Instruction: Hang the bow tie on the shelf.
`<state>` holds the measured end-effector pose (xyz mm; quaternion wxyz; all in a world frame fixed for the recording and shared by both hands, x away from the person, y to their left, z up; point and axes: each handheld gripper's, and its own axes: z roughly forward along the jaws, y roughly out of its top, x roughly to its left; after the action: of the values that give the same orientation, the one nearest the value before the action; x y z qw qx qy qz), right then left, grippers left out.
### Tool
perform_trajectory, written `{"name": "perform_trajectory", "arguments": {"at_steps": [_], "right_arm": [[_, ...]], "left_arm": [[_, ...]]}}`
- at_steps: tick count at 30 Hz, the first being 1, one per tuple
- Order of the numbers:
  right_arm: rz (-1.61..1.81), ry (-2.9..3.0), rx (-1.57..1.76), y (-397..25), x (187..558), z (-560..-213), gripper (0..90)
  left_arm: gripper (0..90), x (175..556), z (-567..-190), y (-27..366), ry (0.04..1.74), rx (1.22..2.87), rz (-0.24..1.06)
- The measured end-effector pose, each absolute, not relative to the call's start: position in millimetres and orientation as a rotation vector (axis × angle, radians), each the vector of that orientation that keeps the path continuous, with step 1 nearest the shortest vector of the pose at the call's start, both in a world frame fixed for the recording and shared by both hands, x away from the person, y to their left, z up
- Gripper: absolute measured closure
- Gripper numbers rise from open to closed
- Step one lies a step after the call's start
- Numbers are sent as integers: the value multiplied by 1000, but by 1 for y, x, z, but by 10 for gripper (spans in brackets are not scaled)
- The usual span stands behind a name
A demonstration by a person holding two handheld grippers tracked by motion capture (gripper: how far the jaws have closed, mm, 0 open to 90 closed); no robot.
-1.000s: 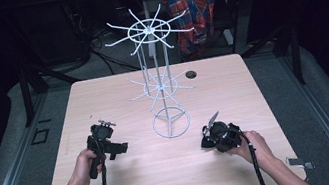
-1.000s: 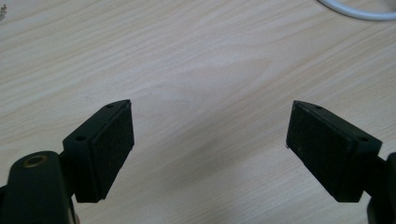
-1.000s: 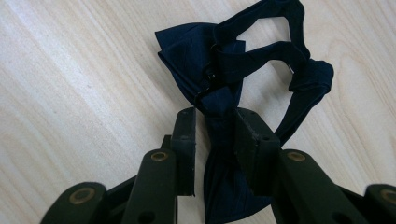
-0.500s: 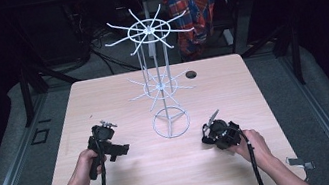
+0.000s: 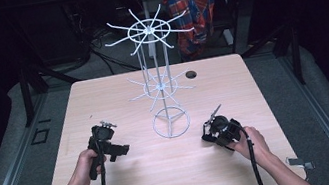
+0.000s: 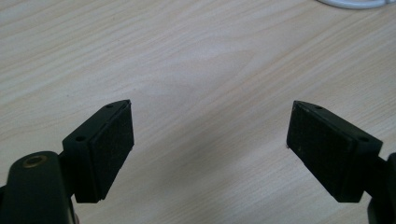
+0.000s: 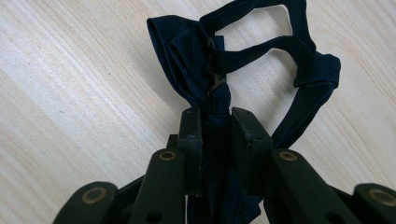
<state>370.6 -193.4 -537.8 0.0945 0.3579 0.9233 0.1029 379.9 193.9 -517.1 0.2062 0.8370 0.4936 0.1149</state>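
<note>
on the wooden table (image 5: 119, 105), the person's left hand (image 5: 86, 164) sits at about 8 o'clock from the white wire rack (image 5: 160, 85), holding the left gripper (image 6: 210, 149) low over bare wood with its jaws spread wide and nothing between them. the right hand (image 5: 252, 142) lies at about 4 o'clock from the rack's ring base, its forearm coming in from the near edge. the right gripper (image 7: 217, 140) has its jaws clamped on a dark navy bow tie (image 7: 201, 56), whose strap loops out onto the wood beyond the jaw tips.

Matt wood table (image 6: 196, 60); navy cloth bow tie (image 7: 196, 51).
</note>
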Motion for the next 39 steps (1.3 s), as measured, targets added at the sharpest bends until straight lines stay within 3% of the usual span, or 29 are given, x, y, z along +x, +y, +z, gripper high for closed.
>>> {"name": "perform_trajectory", "arguments": {"at_steps": [7, 10, 14, 17, 28, 39], "right_arm": [[352, 2725, 1076, -195, 369, -536, 800], [385, 2727, 1068, -195, 367, -531, 899], [373, 2728, 1070, -194, 368, -532, 891], [376, 2734, 1072, -194, 368, -535, 800], [286, 2713, 1000, -188, 365, -539, 660], [262, 2676, 987, -190, 365, -544, 735]], "left_arm": [[151, 380, -518, 194, 1374, 2353, 303], [151, 380, -518, 193, 1374, 2351, 301], [151, 380, -518, 193, 1367, 2353, 294], [151, 380, -518, 193, 1367, 2353, 293], [150, 379, -518, 193, 1365, 2350, 290], [151, 380, -518, 193, 1363, 2359, 287]]}}
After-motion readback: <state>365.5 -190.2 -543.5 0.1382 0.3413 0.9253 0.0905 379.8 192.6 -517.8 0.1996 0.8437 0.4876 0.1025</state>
